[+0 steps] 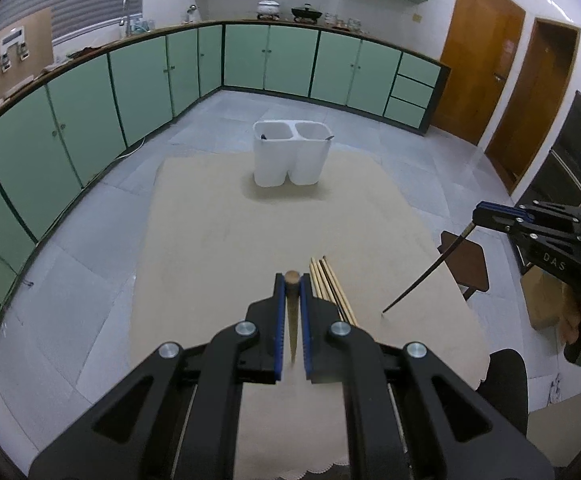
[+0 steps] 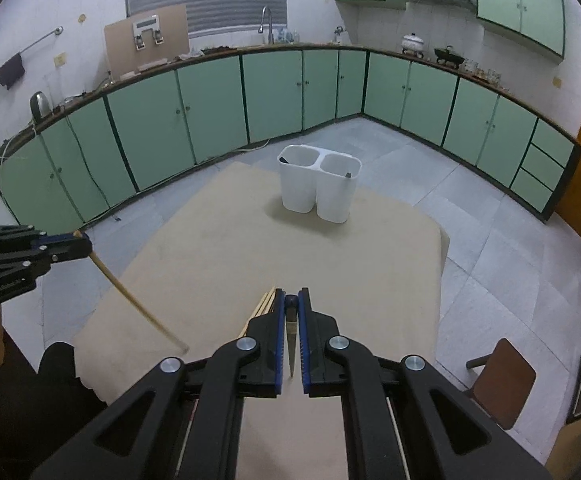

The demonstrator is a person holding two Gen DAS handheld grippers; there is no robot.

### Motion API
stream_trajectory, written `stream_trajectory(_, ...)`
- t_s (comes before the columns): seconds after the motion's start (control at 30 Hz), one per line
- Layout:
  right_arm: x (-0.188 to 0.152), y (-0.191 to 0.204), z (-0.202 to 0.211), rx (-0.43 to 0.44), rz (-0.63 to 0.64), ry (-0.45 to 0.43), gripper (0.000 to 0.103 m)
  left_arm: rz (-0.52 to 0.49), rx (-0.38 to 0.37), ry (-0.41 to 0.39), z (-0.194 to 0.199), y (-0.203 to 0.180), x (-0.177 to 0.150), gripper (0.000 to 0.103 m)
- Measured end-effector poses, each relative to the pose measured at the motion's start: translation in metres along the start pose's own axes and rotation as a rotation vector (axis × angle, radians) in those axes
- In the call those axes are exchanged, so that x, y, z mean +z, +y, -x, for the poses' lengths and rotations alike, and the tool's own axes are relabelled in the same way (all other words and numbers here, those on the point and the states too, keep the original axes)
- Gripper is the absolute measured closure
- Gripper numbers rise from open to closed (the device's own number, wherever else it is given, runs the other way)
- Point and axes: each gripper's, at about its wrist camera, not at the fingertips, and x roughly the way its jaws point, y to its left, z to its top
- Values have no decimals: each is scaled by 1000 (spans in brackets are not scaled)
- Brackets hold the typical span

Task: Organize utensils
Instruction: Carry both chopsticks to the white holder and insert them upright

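Note:
My left gripper is shut on a light wooden chopstick; in the right wrist view that gripper holds it slanting down to the tablecloth. My right gripper is shut on a dark chopstick; in the left wrist view that gripper holds it with its tip near the cloth. Several more chopsticks lie in a bundle on the cloth between the grippers, also in the right wrist view. A white two-compartment holder stands at the table's far end, with a utensil in each compartment.
The table carries a beige cloth with a scalloped near edge. A brown stool stands on the grey tiled floor right of the table. Green cabinets line the walls.

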Motion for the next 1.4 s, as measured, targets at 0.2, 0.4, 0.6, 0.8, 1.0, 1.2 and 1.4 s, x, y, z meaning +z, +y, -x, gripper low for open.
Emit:
stream_trajectory(0.2, 28, -6, 4, 9, 13, 26, 96, -24, -2, 11, -1, -1, 28, 97)
stream_trajectory(0.4, 70, -18, 7, 2, 1, 36, 97, -46, 2, -6, -2, -6, 69, 97)
stream_trajectory(0.6, 127, -39, 11, -22, -37, 13, 96, -72, 17, -60, -6, -15, 126, 97)
stream_trajectory(0.8, 185, -59, 6, -46, -62, -36, 96, -79, 36, -128, -15, -19, 196, 97)
stream_trajectory(1.0, 232, -76, -15, -63, -89, -85, 97, -35, 49, -199, -31, -15, 252, 97)
stream_trajectory(1.2, 267, -97, -49, -58, -131, -130, 97, 12, 66, -246, -79, -6, 296, 97)
stream_trajectory(1.4, 278, -119, -112, -37, -183, -105, 97, 59, 47, -223, -151, 8, 302, 97)
